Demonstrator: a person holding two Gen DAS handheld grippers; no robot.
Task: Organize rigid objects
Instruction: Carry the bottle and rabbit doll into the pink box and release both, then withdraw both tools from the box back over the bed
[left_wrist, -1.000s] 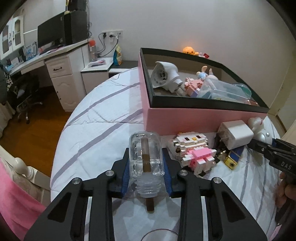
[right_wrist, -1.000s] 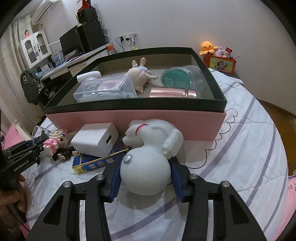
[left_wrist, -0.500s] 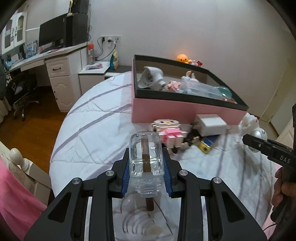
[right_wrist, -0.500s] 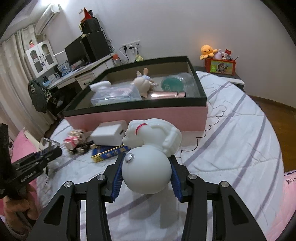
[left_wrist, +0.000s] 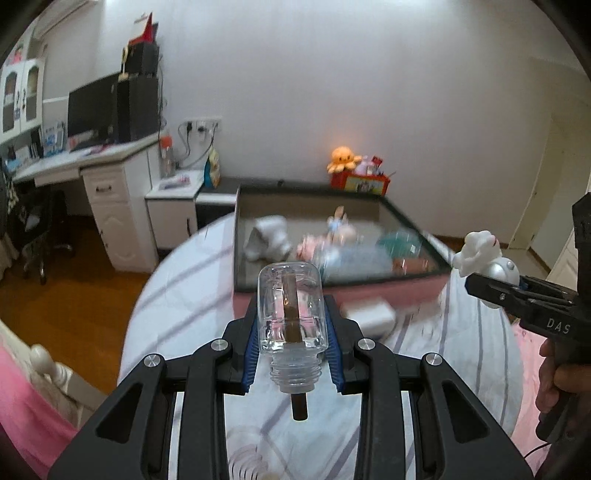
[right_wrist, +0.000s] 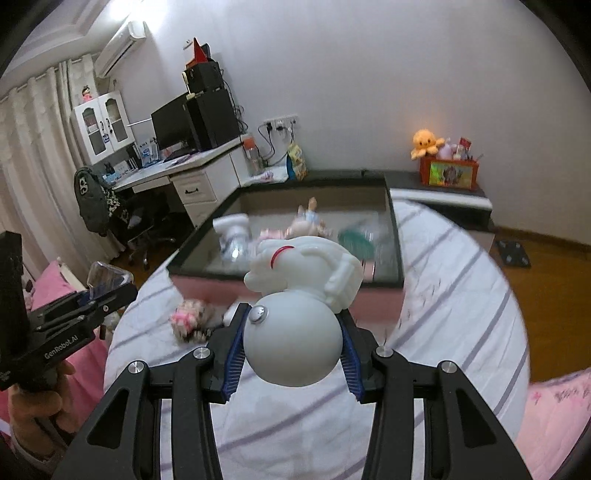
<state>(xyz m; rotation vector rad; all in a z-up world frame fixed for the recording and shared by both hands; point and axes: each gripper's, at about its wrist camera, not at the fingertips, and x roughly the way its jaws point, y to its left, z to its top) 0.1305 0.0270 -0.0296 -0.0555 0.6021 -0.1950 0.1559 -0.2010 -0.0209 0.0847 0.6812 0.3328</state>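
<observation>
The left tool (left_wrist: 291, 354) grips a clear glass bottle (left_wrist: 290, 306) at lower centre; the right tool (right_wrist: 291, 354) clamps a white figurine (right_wrist: 299, 306). Both hang above the bed (right_wrist: 461, 295), short of the pink box (right_wrist: 384, 299) at mid-frame. Carry each level over the rim (the bottle's stick looks loose), lower, then release.

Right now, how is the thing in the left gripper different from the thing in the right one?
The glass bottle in the left gripper is see-through with a brown stick inside; the white astronaut toy in the right gripper is solid white. The bottle is a straight cylinder; the toy has a round ball head. Both are clamped between blue pads, lifted above the bed.
</observation>
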